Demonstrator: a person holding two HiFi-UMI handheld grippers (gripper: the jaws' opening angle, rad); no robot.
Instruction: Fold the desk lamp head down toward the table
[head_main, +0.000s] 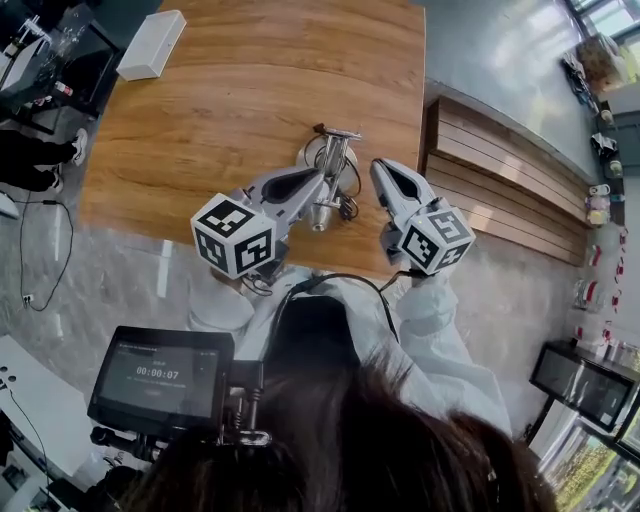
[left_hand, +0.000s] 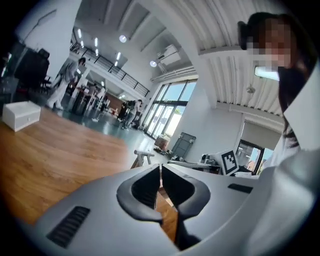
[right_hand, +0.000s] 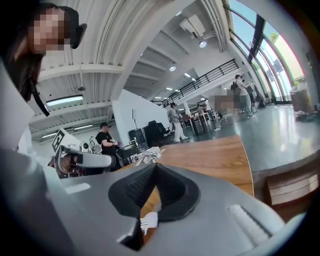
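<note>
A small silver desk lamp stands on a white round base near the front edge of the wooden table, with a dark cable coiled beside it. Its flat head lies level at the top of the stem. My left gripper hangs just left of the stem, jaws together with nothing between them. My right gripper is off to the lamp's right, apart from it and shut on nothing. The left gripper view shows the lamp beyond the closed gripper. In the right gripper view the lamp stands past the shut gripper.
A white box lies at the table's far left corner, also seen as the white box. A slatted wooden bench runs along the table's right side. A black monitor sits low at the left. People stand in the hall behind.
</note>
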